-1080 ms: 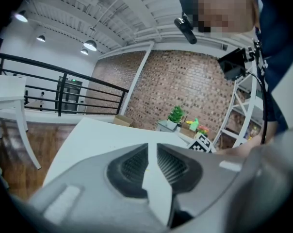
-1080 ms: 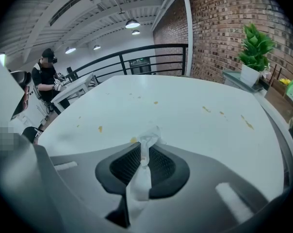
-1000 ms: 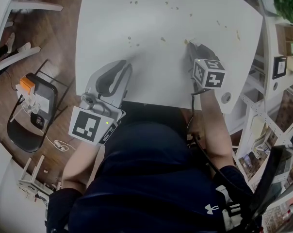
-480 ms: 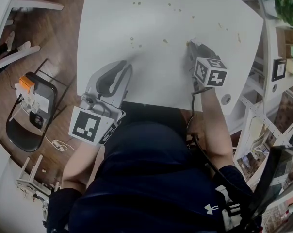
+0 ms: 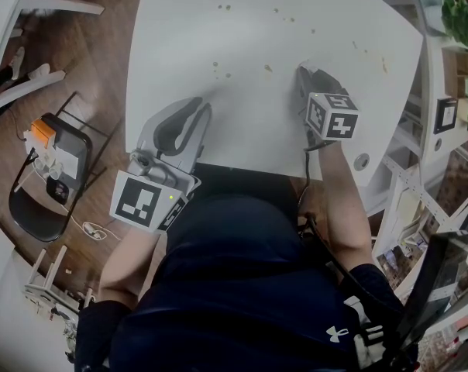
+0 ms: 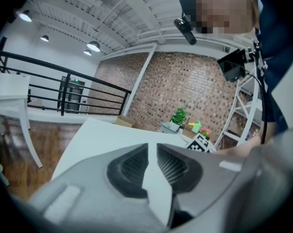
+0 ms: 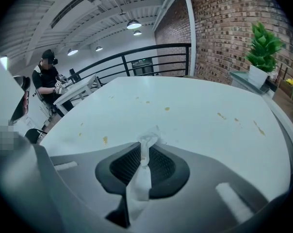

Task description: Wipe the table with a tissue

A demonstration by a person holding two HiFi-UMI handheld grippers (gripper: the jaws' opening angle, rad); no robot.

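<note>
Right gripper (image 5: 304, 76) clamped on tissue (image 7: 139, 181), tip down at table (image 5: 242, 130), right of centre. Looks mid-wipe; stains (image 5: 268, 69) sit just left of it. Next: sweep left across them, keeping pressure. Left gripper (image 5: 189, 113) closed and empty, lower left.

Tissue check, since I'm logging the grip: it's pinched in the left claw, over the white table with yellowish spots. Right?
No. The tissue is pinched in the right claw, not the left. The right gripper view shows it between the shut jaws, over the white table with yellowish spots.
</note>
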